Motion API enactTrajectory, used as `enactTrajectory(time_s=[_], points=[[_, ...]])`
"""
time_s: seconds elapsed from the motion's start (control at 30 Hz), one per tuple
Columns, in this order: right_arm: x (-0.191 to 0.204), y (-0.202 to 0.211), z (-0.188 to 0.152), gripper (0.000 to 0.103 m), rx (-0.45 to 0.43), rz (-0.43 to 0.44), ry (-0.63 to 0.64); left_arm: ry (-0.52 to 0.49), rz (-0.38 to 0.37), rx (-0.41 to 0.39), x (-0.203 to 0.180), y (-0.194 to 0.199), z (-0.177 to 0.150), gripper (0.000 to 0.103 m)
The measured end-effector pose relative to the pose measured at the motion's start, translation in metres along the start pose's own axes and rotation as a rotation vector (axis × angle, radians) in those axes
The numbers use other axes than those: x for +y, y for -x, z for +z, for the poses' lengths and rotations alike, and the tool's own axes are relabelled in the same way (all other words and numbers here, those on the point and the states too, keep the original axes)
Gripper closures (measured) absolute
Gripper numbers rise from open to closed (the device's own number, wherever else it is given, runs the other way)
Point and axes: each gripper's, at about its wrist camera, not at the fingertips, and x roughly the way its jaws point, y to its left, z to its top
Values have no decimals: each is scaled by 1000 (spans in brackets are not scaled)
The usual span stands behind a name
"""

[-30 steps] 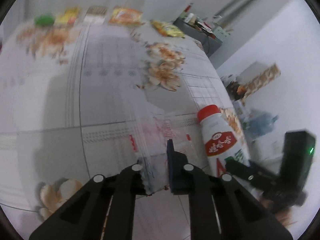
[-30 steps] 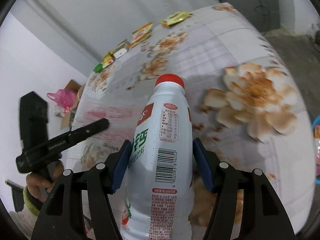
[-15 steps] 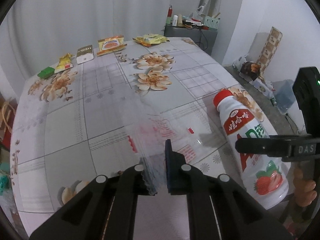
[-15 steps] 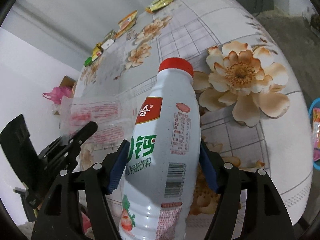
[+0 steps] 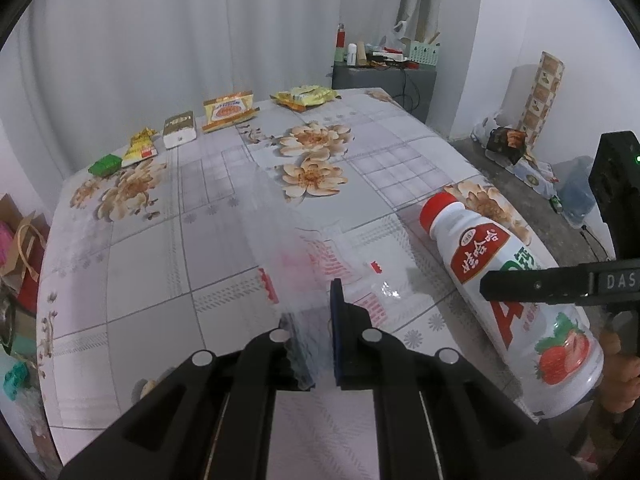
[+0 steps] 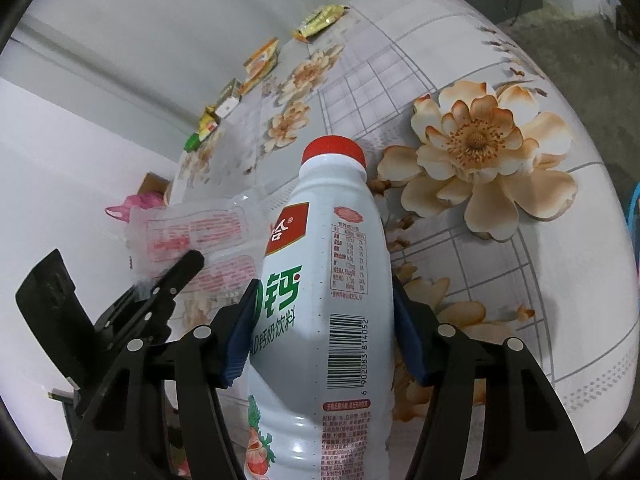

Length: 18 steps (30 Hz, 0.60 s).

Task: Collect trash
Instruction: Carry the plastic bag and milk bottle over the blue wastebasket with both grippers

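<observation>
My left gripper (image 5: 314, 312) is shut on a clear plastic wrapper (image 5: 296, 256) with red print, which hangs above the floral tablecloth (image 5: 160, 220). A white milk-drink bottle (image 6: 320, 280) with a red cap sits between the blue pads of my right gripper (image 6: 324, 300). Its jaws are closing and the pads press on the bottle's sides. In the left wrist view the bottle (image 5: 480, 256) slants at the right, with one black right finger (image 5: 540, 284) across it. In the right wrist view the wrapper (image 6: 192, 236) and the left gripper (image 6: 176, 276) are at the left.
Along the table's far edge lie a green packet (image 5: 105, 165), a yellow packet (image 5: 140, 148), a white box (image 5: 179, 130), an orange packet (image 5: 228, 110) and a yellow bag (image 5: 306, 97). A grey cabinet (image 5: 384, 80) stands behind. Paper bags (image 5: 20, 248) sit on the floor left.
The left gripper swung and rolled with the wrapper, then steadied, so the table now looks level and sharp. The bottle stays in the right gripper, tilted slightly differently.
</observation>
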Motion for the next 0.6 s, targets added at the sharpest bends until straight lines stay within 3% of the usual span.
enactTrajectory(time_s=[0.33,0.6], points=[[-2,25,-1,46,-54,33,-14,-40,16,-51,-11,16,6,98],[-9,55,-6,46,-125,69,-45,-57,-12,-92,-22,32,14,99]])
